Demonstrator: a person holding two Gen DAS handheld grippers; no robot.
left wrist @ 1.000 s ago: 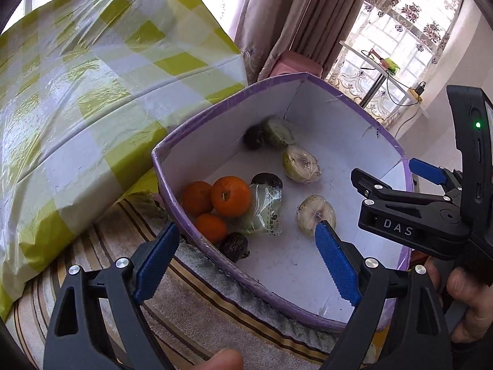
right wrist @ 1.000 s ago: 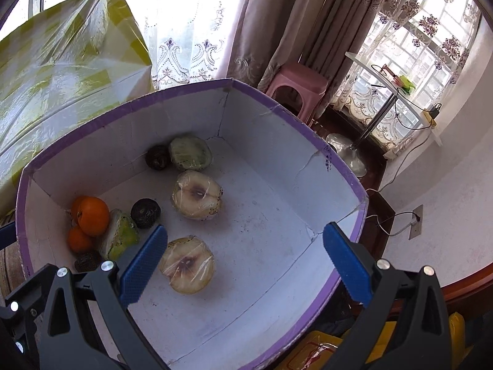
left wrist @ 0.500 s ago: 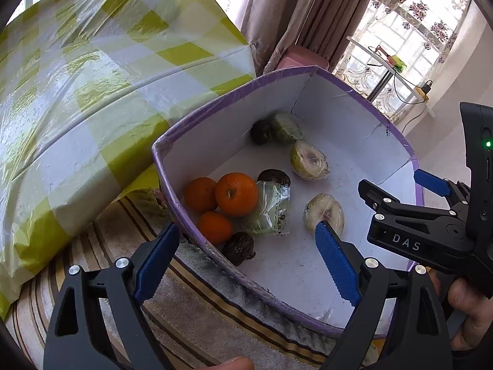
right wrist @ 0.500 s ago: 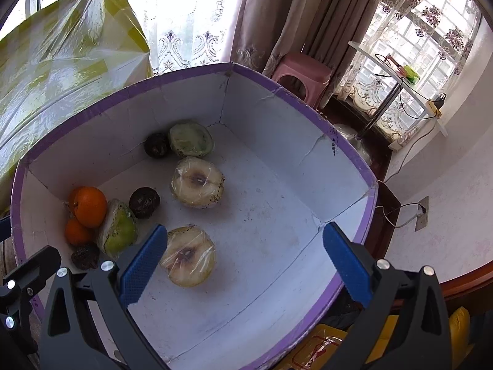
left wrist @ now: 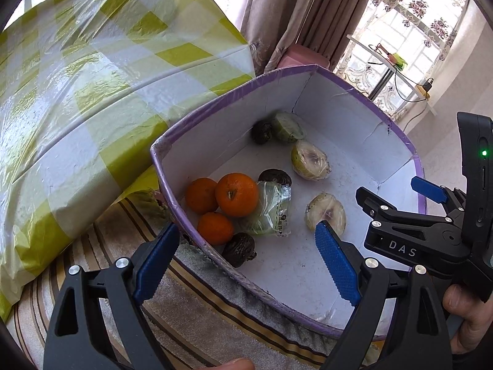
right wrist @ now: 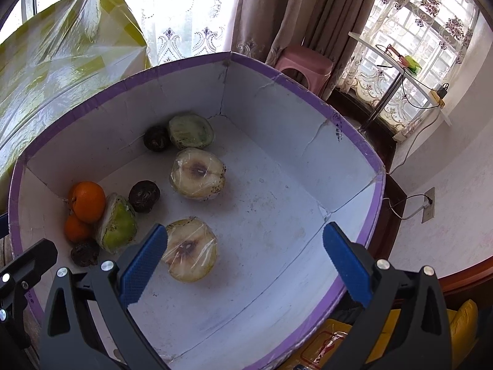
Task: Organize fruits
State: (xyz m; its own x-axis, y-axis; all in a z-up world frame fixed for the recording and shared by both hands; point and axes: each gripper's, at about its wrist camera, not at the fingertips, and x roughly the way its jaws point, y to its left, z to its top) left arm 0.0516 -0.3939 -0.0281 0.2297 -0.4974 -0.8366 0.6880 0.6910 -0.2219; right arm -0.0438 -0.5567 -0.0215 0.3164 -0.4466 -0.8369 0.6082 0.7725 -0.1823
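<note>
A white box with a purple rim [left wrist: 172, 203] [right wrist: 354, 129] holds the fruit. Three oranges [left wrist: 236, 194] [right wrist: 88, 201] sit in its near-left corner beside a wrapped green fruit half [left wrist: 272, 212] [right wrist: 118, 223] and dark round fruits [left wrist: 240, 249] [right wrist: 144, 195]. Two wrapped pale fruit halves [right wrist: 191, 254] [right wrist: 198, 174] lie mid-box; another green half [right wrist: 191, 132] lies at the far corner. My left gripper [left wrist: 246, 265] is open and empty, straddling the box's near rim. My right gripper [right wrist: 243, 263] is open and empty above the box, the nearer pale half by its left finger.
A large yellow-and-white checked plastic bag [left wrist: 92, 92] lies left of the box on a striped cloth [left wrist: 191, 305]. Curtains, a pink stool [right wrist: 303, 61] and a small side table [right wrist: 397, 71] stand behind. The right gripper's body [left wrist: 431, 240] shows at the right of the left wrist view.
Both grippers have drifted slightly, so the box sits a little lower and nearer in both views. Nothing was grasped or released and the fruit has not moved.
</note>
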